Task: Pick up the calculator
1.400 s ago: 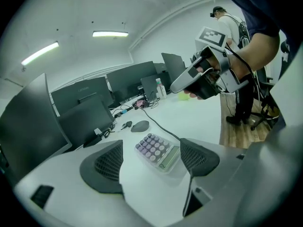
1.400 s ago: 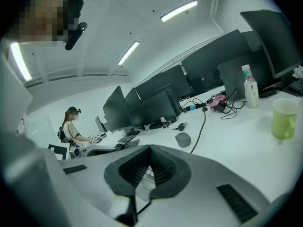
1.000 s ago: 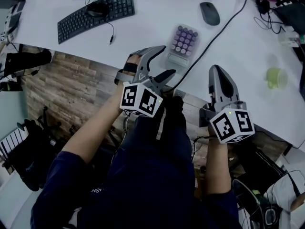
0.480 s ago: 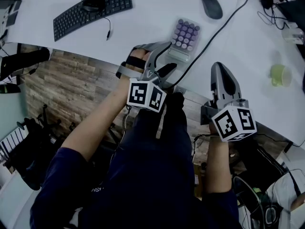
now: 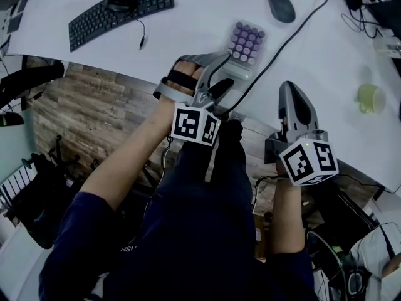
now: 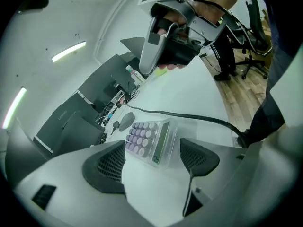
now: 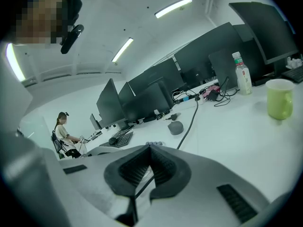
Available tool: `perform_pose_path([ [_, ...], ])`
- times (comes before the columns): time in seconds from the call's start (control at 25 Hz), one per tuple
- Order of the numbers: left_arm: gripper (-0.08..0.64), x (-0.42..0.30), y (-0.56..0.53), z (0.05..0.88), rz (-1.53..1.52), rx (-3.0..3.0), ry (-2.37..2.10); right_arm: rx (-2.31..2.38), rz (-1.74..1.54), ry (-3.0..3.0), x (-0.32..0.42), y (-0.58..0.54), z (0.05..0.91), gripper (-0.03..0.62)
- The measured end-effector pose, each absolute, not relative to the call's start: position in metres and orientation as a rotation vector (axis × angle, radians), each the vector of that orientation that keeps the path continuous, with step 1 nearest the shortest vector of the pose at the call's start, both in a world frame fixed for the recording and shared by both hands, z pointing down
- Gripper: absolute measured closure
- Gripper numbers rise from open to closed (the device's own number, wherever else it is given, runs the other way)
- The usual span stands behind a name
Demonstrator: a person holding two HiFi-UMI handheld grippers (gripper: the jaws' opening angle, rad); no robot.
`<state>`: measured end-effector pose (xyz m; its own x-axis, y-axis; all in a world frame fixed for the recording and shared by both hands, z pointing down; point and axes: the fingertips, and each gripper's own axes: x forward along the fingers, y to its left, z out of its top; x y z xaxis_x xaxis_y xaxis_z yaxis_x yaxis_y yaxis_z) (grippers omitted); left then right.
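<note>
Your left gripper point(image 6: 152, 161) is spread wide and empty, with the calculator point(image 6: 147, 140) lying flat on the white desk point(image 5: 188, 36) just ahead, its near end about level with your jaw tips. Ease forward until both long edges sit between the pads point(image 6: 106, 162). Stay low and level, then close squarely across its width. Keep clear of the black cable point(image 6: 189, 118) running just right of the calculator. Your right gripper point(image 7: 150, 167) is closed on nothing, held back on the calculator's near right.

I count one calculator and one cable. One mouse point(image 5: 280, 6) lies beyond the calculator, one keyboard point(image 5: 119, 11) well to its left, and one green mug point(image 5: 369, 98) well to its right.
</note>
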<state>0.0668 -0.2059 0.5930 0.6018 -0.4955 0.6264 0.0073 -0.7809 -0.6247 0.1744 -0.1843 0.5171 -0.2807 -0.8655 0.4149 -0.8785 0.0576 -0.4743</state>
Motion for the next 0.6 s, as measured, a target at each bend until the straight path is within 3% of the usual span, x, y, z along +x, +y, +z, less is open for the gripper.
perform_pose_path([
  [0.6, 0.186, 0.0729, -0.2057, 0.5936, -1.103, -2.022, 0.355, 1.874, 1.049, -2.268, 0.1710, -0.1837, 0.5200, 0.589],
])
